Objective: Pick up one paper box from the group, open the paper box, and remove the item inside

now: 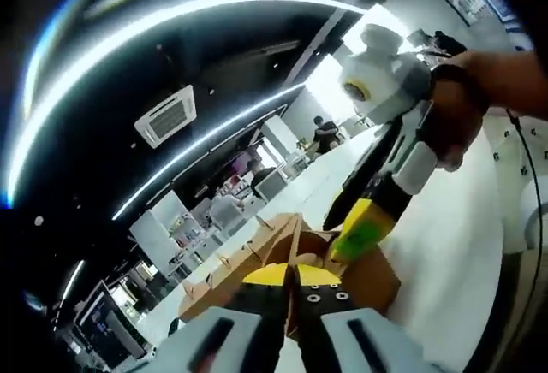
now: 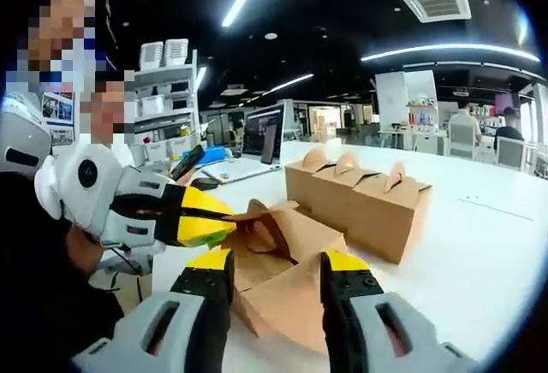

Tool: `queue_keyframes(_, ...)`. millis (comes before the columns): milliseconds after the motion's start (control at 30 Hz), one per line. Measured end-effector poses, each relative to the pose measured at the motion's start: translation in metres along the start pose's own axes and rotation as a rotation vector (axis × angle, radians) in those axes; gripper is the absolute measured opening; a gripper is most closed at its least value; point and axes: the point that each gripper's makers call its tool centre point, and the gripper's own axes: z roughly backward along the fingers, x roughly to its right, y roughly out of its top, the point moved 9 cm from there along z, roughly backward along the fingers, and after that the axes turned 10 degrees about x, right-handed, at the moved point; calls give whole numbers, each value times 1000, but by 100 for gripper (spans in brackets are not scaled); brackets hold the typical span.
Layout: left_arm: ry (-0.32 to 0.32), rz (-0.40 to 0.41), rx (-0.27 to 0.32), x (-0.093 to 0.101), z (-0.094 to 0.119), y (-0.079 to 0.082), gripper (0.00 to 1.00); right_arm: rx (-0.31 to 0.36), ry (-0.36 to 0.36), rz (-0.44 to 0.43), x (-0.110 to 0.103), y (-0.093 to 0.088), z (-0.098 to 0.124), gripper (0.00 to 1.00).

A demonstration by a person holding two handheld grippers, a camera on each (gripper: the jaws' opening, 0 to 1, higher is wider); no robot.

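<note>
Paper box [image 2: 287,283], the one picked from the group, sits on the white table [image 2: 479,245] just in front of the right gripper [image 2: 274,283], its top flaps spread open and its brown side lying between that gripper's two yellow-tipped jaws, which stand apart on either side of it without clearly pressing it. The left gripper [image 2: 218,219] reaches in from the left of the right gripper view, its yellow jaws drawn together at a raised flap [image 2: 257,219] of the box; in the left gripper view those same jaws [image 1: 289,283] meet at the cardboard edge, so it appears to be pinching that flap. The remaining boxes [image 2: 360,193] stand in a closed row just behind, their handle tabs upright. By my judgement the opening step is nearly finished and the removal is next: the left gripper would need to hold the flap back and steady the box while the right gripper goes down into the opening and closes on the item. The inside of the box is hidden by its flaps, and I cannot tell what it holds or whether anything is there.
</note>
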Motion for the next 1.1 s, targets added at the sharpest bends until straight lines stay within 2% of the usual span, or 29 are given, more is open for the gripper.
queue_keyframes(100, -23, 106, 14, -2, 0, -3, 5, -7, 1, 4, 0, 0, 0, 41)
queue_keyframes(267, 21, 229, 63, -11, 4, -4, 5, 2, 5, -9, 1, -1, 0, 41)
queue_keyframes(333, 11, 342, 83, -12, 5, -7, 5, 6, 8, -21, 2, -2, 0, 41)
queue_keyframes(500, 33, 491, 120, -20, 7, -10, 5, 0, 8, -35, 3, -2, 0, 41)
queue_keyframes(567, 30, 610, 145, -21, 8, -13, 5, -2, 8, -32, 4, -2, 0, 41)
queue_keyframes(667, 71, 738, 192, -27, 12, -18, 5, -2, 6, -31, 5, -2, 0, 41)
queue_keyframes(733, 94, 794, 207, -29, 15, -20, 4, -4, 5, -29, 6, -2, 0, 41)
queue_keyframes(833, 108, 821, 216, -29, 16, -22, 4, -11, 6, -22, 7, -2, 0, 41)
queue_keyframes(967, 119, 914, 233, -30, 16, -24, 4, -26, -2, 10, 7, 0, -1, 41)
queue_keyframes(1100, 135, 1039, 254, -34, 17, -29, 4, -33, -4, 41, 6, 1, -2, 41)
